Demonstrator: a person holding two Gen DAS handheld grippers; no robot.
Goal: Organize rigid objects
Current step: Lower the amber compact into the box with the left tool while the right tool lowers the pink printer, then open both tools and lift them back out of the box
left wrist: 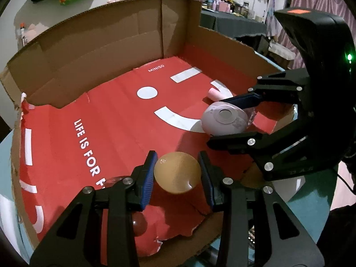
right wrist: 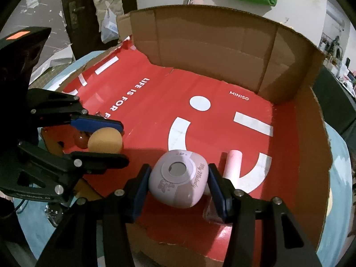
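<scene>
An open cardboard box with a red printed floor fills both views. My left gripper is shut on a tan egg-shaped ball, held just above the red floor near the box's torn front edge. To its right, my right gripper is shut on a lilac rounded gadget. In the right wrist view the right gripper clamps that gadget by its sides, low over the floor. The left gripper with the ball shows at the left.
A pink cylinder lies on the red floor just right of the gadget. A small red ball and a clear rounded piece sit under the left gripper. Tall cardboard walls close the back and right side. The box rests on a light blue surface.
</scene>
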